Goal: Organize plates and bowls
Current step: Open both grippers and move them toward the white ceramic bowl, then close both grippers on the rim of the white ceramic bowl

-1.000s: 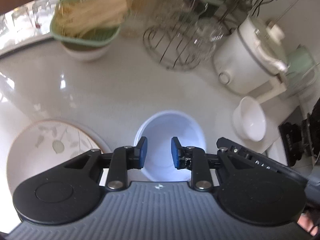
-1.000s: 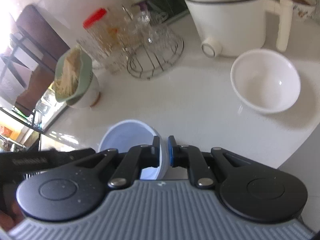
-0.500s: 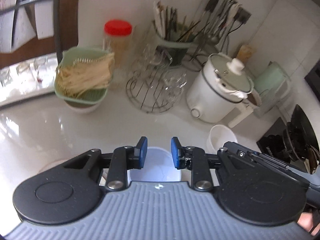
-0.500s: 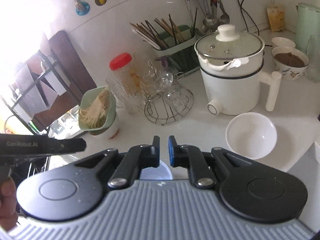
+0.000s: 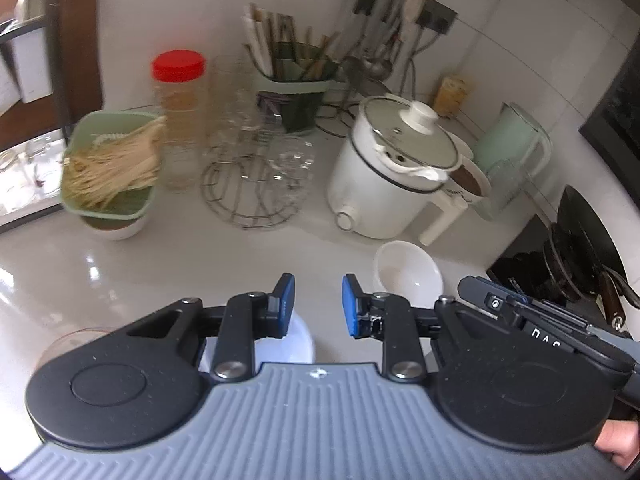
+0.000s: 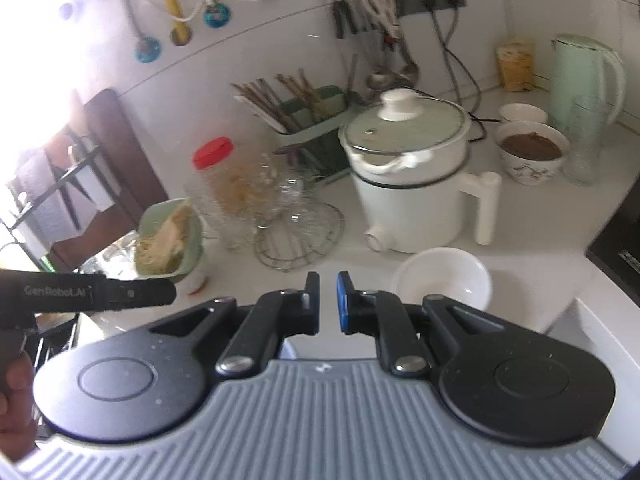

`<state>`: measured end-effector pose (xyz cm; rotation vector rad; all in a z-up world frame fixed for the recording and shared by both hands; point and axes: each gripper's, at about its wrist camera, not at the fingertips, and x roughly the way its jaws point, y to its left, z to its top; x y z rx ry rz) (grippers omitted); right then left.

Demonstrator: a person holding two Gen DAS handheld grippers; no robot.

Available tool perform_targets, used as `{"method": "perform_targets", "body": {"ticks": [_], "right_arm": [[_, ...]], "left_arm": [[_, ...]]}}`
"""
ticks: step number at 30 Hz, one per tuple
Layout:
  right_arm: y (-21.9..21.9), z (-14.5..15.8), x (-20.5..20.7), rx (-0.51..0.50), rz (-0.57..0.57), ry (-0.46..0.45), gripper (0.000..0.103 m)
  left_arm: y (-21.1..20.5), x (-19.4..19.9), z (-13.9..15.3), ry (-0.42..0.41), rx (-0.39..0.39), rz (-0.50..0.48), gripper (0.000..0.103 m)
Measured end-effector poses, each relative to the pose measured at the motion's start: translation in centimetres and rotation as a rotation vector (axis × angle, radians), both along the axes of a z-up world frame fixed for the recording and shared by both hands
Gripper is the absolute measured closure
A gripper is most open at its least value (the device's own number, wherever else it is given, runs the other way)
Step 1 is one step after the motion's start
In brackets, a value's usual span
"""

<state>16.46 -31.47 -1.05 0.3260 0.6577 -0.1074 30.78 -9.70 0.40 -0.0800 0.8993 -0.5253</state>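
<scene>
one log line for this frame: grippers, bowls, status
left gripper open, empty | right gripper slightly open, empty | white bowl on counter by cooker | pale bowl under left gripper

Both tongs, left tongs [image 5: 316,300] and right tongs [image 6: 328,302], have black linkage arms, silver pivot screws, blue fingertip pads [image 5: 350,306], round black housings and ribbed grey bodies; bare skin shows at the edges.

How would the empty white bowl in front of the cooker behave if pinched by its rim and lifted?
The white bowl looks glossy, so probably slippery. It appears ceramic, likely stiff and breakable. A one-sided rim grip may let it tilt; it sits upright and empty beside the cooker.
</scene>
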Motion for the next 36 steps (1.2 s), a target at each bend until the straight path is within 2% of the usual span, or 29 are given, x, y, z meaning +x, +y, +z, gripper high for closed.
{"method": "perform_targets", "body": {"ticks": [11, 19, 22, 24, 26, 27, 28, 30, 36], "right_arm": [[-5.5, -1.3, -3.2, -0.011, -0.122, 0.026, 0.090], [-9.3, -3.5, -3.3, 0.007, -0.217, 0.075, 0.090], [-10.8, -4.2, -2.9, 0.017, -0.234, 0.083, 0.090], [-11.6, -4.7, -2.5, 0.016, -0.237, 0.092, 0.090], [-12.3, -5.3, -2.0, 0.009, -0.238, 0.106, 0.089], [-12.6, -5.6, -1.8, 0.009, -0.239, 0.115, 0.085], [-13.0, -6.0, -1.5, 0.012, -0.242, 0.128, 0.075], [-13.6, -6.8, -0.8, 0.026, -0.241, 0.149, 0.063], [-15.5, -9.0, 1.8, 0.083, -0.187, 0.186, 0.063]], "left_arm": [[-7.4, -0.8, -1.4, 0.016, 0.036, -0.118, 0.073], [-11.6, 1.3, -4.3, 0.053, 0.065, -0.153, 0.072], [-12.5, 2.8, -5.4, 0.130, 0.007, -0.135, 0.072], [-13.4, 3.3, -5.9, 0.120, 0.016, -0.130, 0.070], [-14.3, 4.0, -6.5, 0.129, 0.031, -0.118, 0.061], [-14.6, 4.5, -6.9, 0.137, 0.024, -0.110, 0.059], [-14.9, 4.9, -7.2, 0.143, 0.021, -0.100, 0.054], [-15.6, 5.8, -8.1, 0.157, 0.035, -0.082, 0.047], [-17.4, 7.2, -11.4, 0.201, 0.035, -0.084, 0.046]]}}
